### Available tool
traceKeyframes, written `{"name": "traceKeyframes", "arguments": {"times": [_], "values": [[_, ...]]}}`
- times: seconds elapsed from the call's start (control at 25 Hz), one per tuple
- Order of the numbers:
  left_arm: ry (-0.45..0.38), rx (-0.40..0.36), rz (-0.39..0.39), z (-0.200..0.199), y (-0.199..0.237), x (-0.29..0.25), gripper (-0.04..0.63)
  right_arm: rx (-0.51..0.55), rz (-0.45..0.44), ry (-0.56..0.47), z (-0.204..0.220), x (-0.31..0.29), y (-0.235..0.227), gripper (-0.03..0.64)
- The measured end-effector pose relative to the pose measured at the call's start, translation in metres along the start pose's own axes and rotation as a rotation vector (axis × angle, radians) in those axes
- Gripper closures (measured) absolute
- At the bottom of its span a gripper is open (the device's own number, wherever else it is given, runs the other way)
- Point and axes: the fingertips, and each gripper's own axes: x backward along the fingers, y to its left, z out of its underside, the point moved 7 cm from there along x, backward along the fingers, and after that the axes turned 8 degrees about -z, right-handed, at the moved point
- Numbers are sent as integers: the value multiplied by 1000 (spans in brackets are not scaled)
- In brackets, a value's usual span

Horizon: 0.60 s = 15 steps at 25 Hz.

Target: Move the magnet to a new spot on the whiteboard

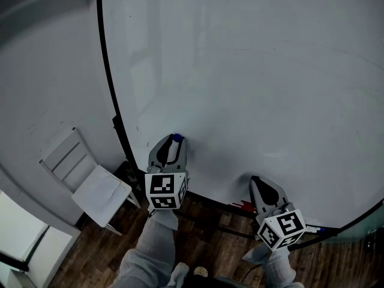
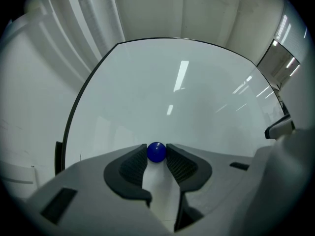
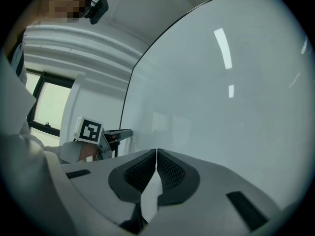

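A round blue magnet (image 2: 156, 152) sits pinched between the pads of my left gripper (image 2: 157, 154), right at the jaw tips and against the whiteboard (image 2: 177, 102). From the head view the same magnet (image 1: 177, 138) shows at the tip of the left gripper (image 1: 174, 143), low on the whiteboard (image 1: 252, 71) near its left edge. My right gripper (image 3: 156, 157) has its jaws pressed together with nothing between them; it hovers near the board's bottom edge, right of the left one (image 1: 257, 182).
A white chair (image 1: 90, 182) stands on the wooden floor to the left of the board. A tray with red and blue markers (image 1: 243, 206) runs along the board's bottom edge. The left gripper's marker cube (image 3: 89, 130) shows in the right gripper view.
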Motion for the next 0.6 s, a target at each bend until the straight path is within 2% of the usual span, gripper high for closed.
{"name": "traceKeyframes", "arguments": {"times": [0.24,0.4,0.6], "values": [[8,-3,4,1,0,2,468,-7,-1,3,2,1,4,586],[38,-3,28,8,-1,3,402,-6,3,8,3,3,4,586],[48,-1,40,10,-4,8,394,-4,6,8,3,6,7,587]]}}
